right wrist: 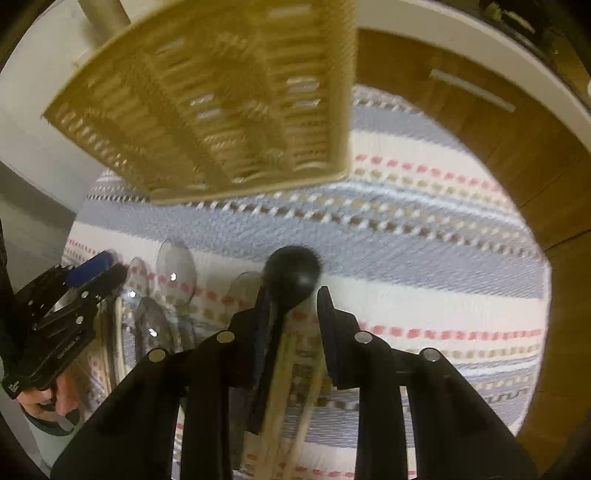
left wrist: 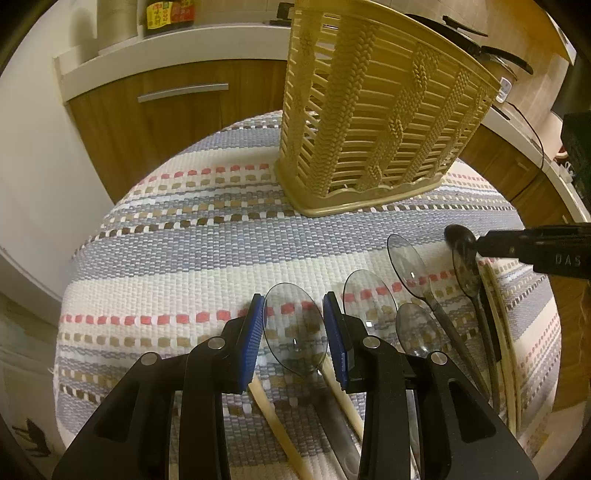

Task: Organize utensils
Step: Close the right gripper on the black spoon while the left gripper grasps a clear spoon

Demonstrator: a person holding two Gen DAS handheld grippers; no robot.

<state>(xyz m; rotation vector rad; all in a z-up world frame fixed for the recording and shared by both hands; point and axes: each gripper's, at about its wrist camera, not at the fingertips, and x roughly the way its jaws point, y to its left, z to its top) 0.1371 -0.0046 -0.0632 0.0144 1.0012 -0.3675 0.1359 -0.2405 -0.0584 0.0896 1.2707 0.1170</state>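
A beige slatted utensil basket [left wrist: 373,110] stands on the striped cloth; it also shows blurred in the right wrist view [right wrist: 221,110]. Several clear grey plastic spoons [left wrist: 410,266] and beige chopsticks [left wrist: 506,325] lie in a row on the cloth. My left gripper [left wrist: 295,332] is open, its blue pads [left wrist: 255,339] on either side of one clear spoon [left wrist: 295,328]. My right gripper [right wrist: 293,317] is open around a black spoon [right wrist: 293,275], whose bowl sticks out past the fingertips. The right gripper also shows in the left wrist view [left wrist: 476,247].
The striped woven cloth [left wrist: 184,258] covers a round table. Wooden cabinets [left wrist: 147,122] with a white counter stand behind. Bottles [left wrist: 170,14] and pans [left wrist: 480,48] sit on the counter.
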